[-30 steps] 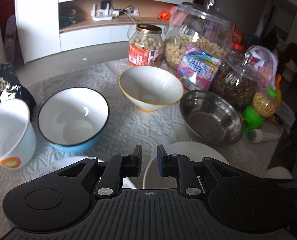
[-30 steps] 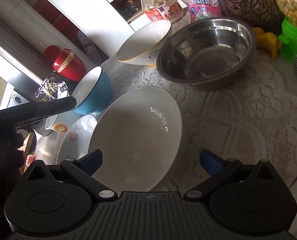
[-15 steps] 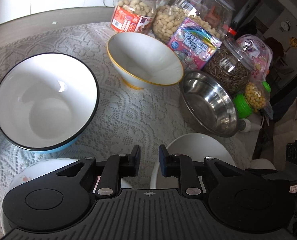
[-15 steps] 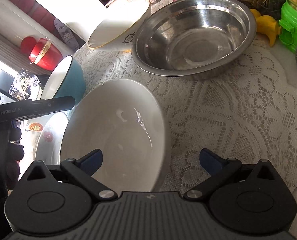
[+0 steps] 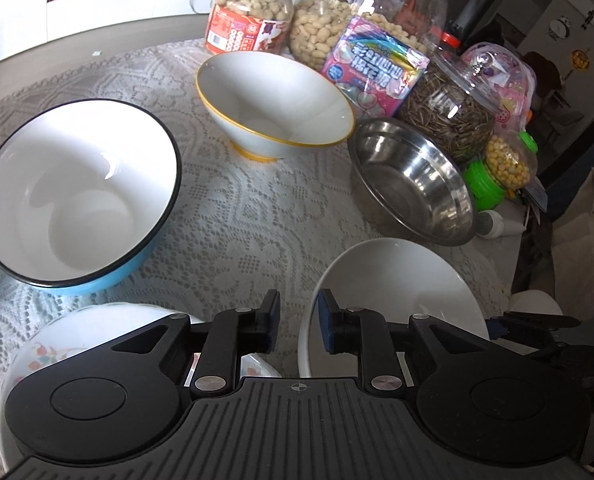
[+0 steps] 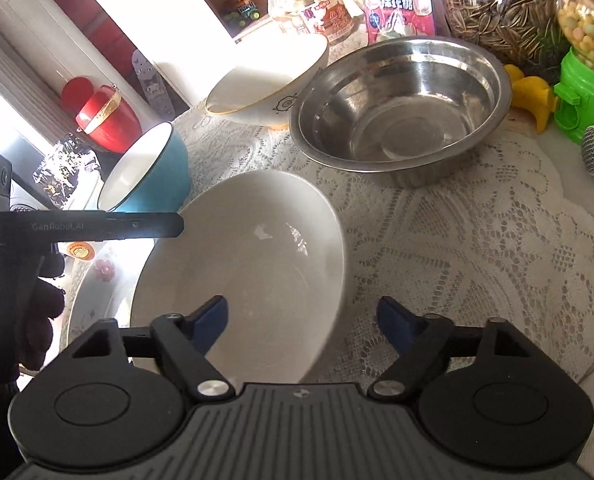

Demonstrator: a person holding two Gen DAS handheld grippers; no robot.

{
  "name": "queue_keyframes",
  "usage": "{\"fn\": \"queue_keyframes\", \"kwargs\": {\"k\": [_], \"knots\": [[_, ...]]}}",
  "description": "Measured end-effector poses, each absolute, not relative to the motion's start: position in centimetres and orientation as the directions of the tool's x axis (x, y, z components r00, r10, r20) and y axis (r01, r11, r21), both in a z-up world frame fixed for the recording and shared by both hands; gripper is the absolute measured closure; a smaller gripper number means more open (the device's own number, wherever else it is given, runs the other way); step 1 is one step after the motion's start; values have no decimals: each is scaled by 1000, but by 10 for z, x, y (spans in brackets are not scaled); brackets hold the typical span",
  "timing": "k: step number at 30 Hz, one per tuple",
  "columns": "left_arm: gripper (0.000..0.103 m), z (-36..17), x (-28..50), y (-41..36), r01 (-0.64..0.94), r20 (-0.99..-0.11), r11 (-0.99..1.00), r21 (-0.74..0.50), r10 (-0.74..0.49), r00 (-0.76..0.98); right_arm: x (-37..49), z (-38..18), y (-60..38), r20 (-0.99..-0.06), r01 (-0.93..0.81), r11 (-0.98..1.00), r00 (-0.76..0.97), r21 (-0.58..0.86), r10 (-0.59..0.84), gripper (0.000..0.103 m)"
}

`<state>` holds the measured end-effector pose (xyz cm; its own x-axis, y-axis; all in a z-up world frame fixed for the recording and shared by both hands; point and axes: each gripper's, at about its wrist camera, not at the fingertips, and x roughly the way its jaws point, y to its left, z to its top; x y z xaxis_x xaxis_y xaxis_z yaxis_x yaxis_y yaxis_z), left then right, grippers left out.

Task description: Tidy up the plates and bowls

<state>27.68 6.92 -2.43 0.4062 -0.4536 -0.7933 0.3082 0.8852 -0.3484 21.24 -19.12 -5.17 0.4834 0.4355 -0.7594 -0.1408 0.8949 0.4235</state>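
A glossy white bowl (image 6: 241, 264) sits at six o'clock, under the wide-spread right gripper (image 6: 303, 322). Likely slippery, breakable; grip its rim. Left gripper (image 5: 297, 322): narrow, holding nothing.

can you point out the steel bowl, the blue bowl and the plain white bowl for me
steel bowl (image 6: 401, 108): right wrist view, on its inner wall.
blue bowl (image 5: 77, 184): left wrist view, on its white inside.
plain white bowl (image 6: 253, 264): right wrist view, on its inner bottom.
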Motion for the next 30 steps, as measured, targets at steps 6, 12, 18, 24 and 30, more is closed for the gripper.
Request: {"fn": "queue_keyframes", "kwargs": {"k": [6, 12, 18, 24, 30], "knots": [[80, -33, 275, 59, 323, -810, 880, -347, -455, 371, 218, -62, -191, -776, -126, 885, 436, 449, 456, 61], [67, -38, 266, 41, 349, -824, 891, -291, -418, 382, 221, -58, -188, -801, -142, 904, 423, 403, 424, 69], [54, -37, 259, 32, 346, -826, 878, -330, -446, 343, 213, -49, -198, -805, -158, 921, 448, 357, 389, 70], [54, -37, 251, 8, 373, -824, 898, -234, -387, 413, 208, -56, -204, -817, -148, 932, 448, 332, 362, 75], [61, -50, 250, 2, 377, -857, 907, -185, -337, 389, 204, -51, -200, -815, -169, 943, 474, 286, 332, 75]]}}
